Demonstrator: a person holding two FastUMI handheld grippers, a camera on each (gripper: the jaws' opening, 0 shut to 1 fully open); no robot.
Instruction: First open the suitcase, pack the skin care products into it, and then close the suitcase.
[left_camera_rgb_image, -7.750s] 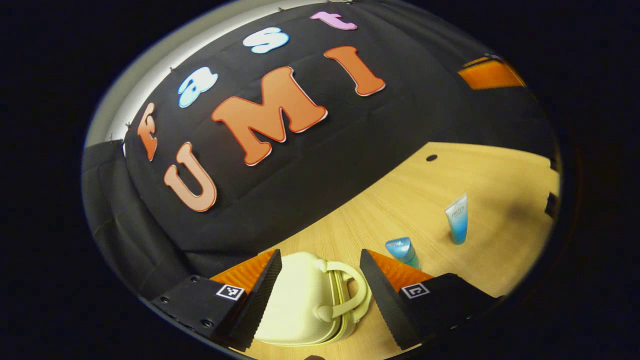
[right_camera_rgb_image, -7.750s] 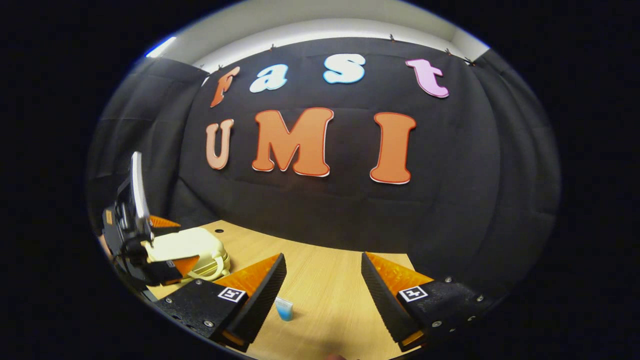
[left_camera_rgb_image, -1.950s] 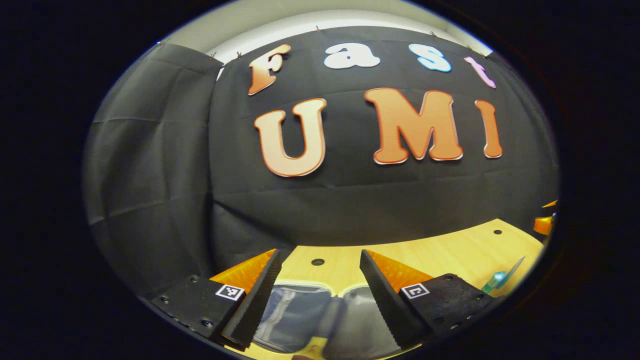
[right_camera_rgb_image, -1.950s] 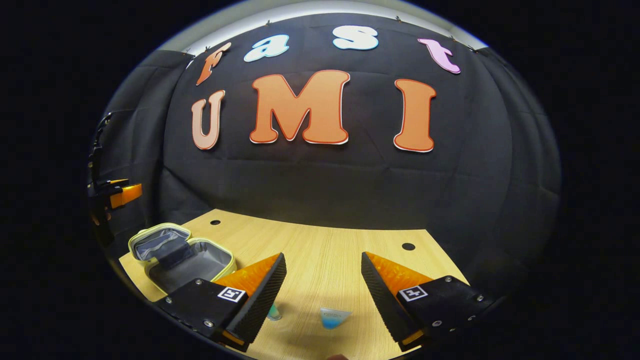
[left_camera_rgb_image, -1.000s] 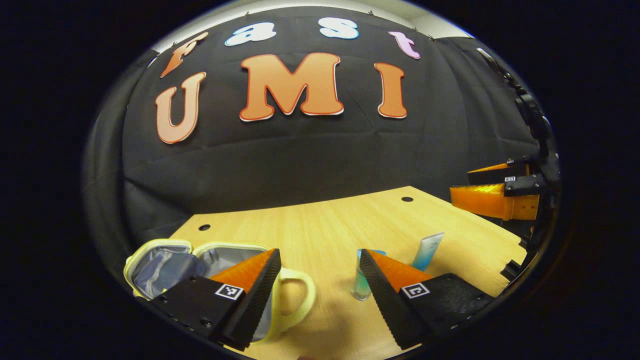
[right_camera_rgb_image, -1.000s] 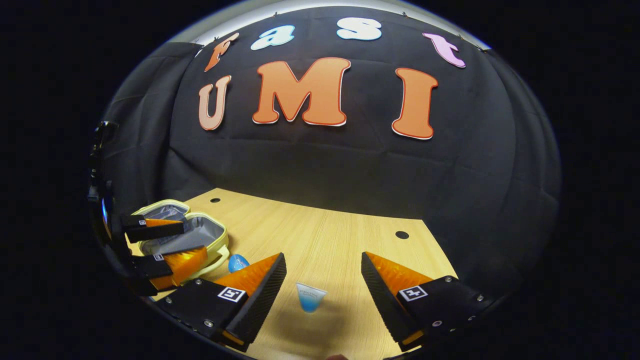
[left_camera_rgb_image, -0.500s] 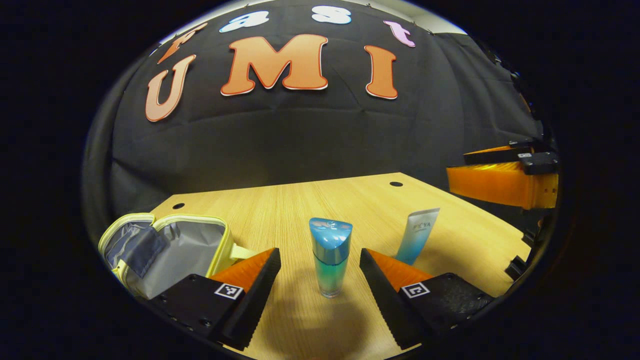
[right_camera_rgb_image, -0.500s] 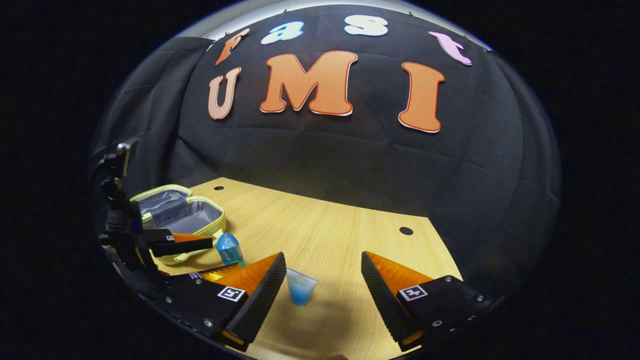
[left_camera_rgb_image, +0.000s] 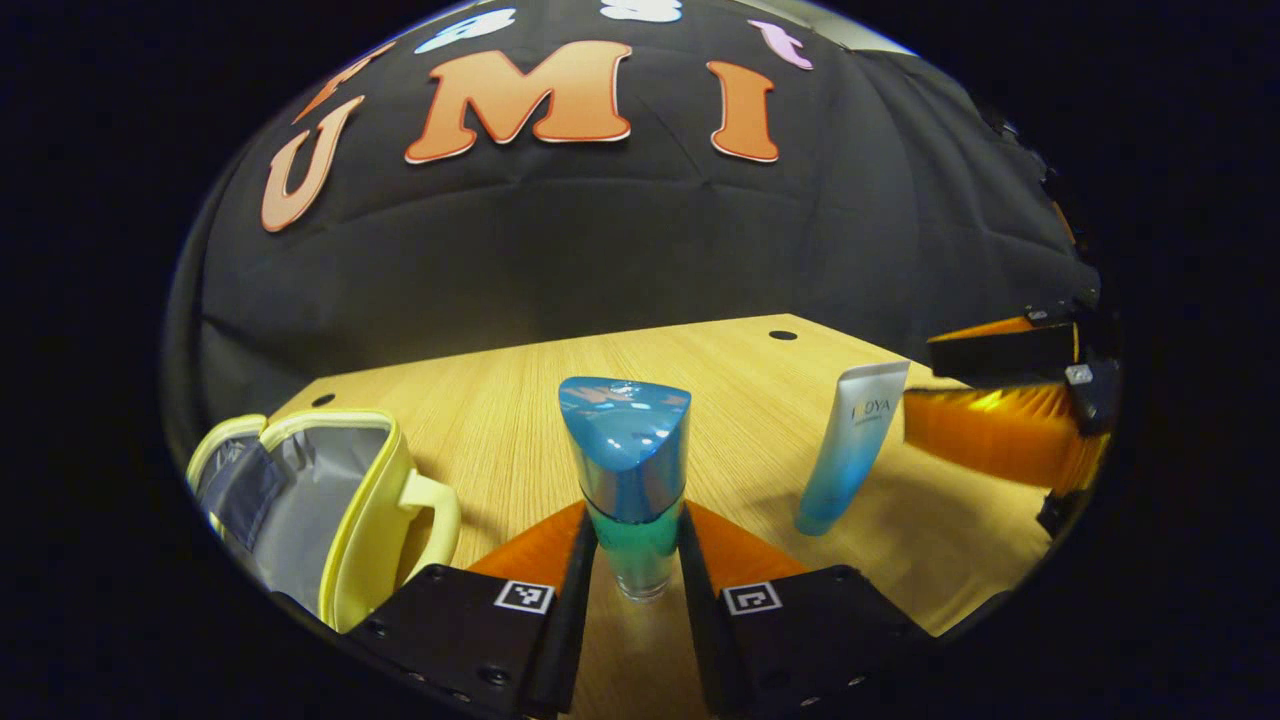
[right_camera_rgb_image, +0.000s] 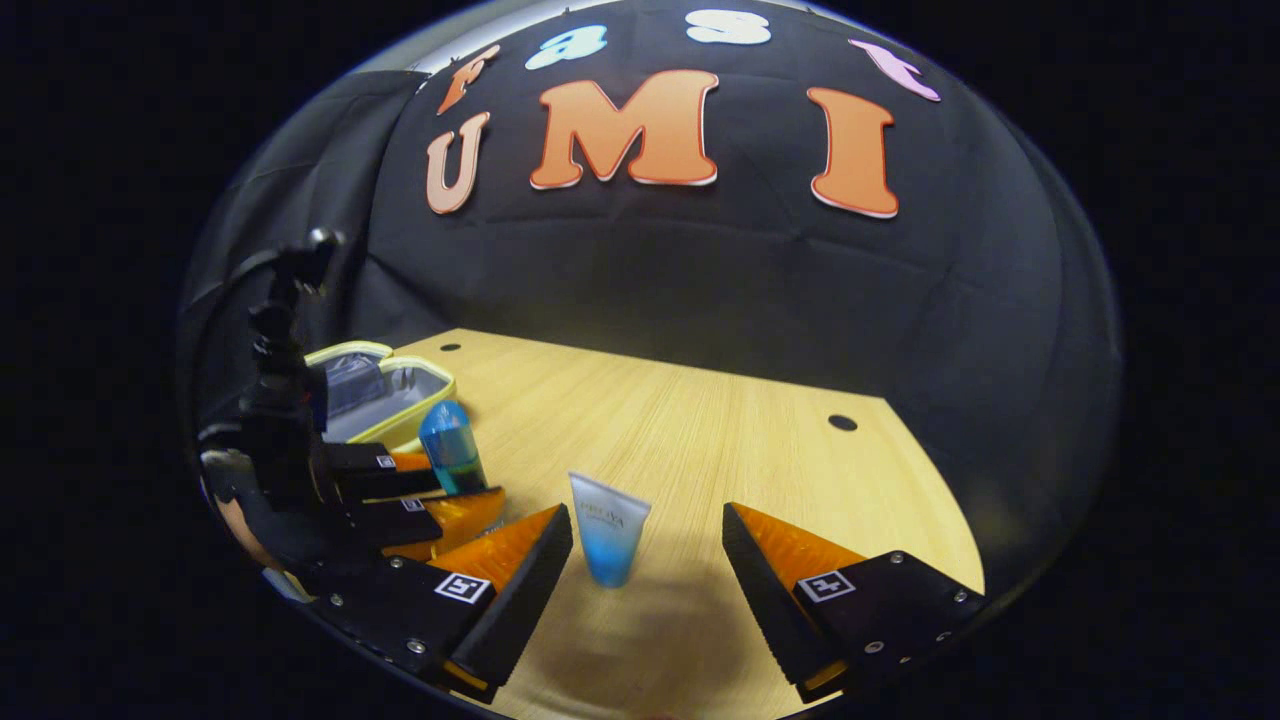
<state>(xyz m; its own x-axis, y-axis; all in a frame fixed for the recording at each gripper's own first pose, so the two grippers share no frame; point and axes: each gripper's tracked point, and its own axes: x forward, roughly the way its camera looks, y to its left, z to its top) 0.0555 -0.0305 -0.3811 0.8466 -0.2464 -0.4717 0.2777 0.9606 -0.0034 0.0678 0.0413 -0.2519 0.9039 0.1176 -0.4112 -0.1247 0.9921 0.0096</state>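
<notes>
One of three steps done: pale-yellow grey-lined suitcase open on wooden worktop; left tool clamped on blue-capped teal bottle; right tool apart around white-blue tube; packing, closing remain.

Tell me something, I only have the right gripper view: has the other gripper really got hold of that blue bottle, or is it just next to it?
Observer: It has hold of it. In the left gripper view, both fingers of the left gripper press on the teal lower body of the bottle, which stands upright on the table.
Operator: And the yellow case behind it, which way does it face?
Observer: The suitcase lies open, and its pale yellow handle points toward the bottle. From your side, the left gripper hides that handle.
</notes>
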